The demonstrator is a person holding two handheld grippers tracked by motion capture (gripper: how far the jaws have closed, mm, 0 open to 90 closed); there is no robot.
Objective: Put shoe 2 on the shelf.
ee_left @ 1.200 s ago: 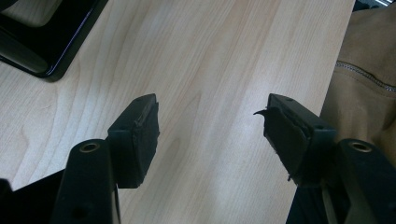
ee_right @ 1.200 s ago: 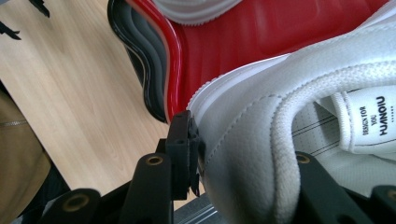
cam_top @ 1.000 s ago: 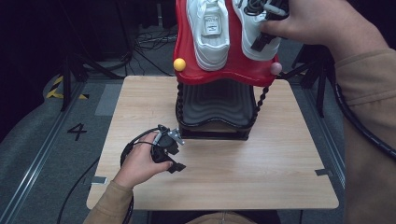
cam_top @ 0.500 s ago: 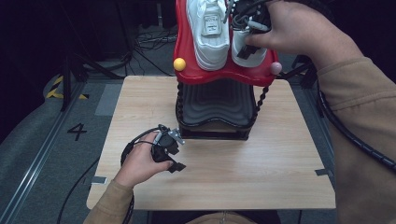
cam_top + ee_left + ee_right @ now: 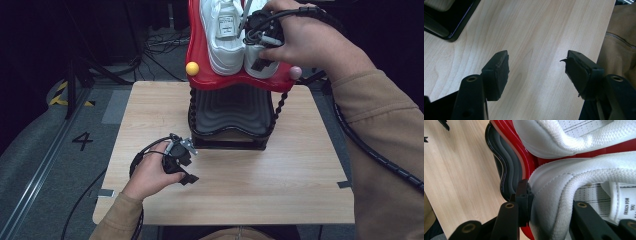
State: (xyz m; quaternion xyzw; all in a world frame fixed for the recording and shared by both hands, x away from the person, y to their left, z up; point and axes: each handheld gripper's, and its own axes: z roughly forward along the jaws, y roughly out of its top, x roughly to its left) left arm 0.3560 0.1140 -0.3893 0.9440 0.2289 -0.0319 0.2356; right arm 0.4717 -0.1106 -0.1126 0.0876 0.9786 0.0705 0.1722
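Straddling the heel collar of the right white sneaker [image 5: 564,195], the right claw [image 5: 544,202] is seen closing, one jaw outside, one inside.

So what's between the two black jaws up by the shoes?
In the right gripper view, the padded heel collar of a white shoe sits between the right gripper's jaws.

sleeves [image 5: 380,130]: tan, ribbed cuffs, stitched seam | left gripper [image 5: 536,72]: black jaws — worn, frayed pads, brass-ringed holes | right gripper [image 5: 544,202]: same black jaws, brass-ringed holes | cables: left smooth black, looped — right ribbed black
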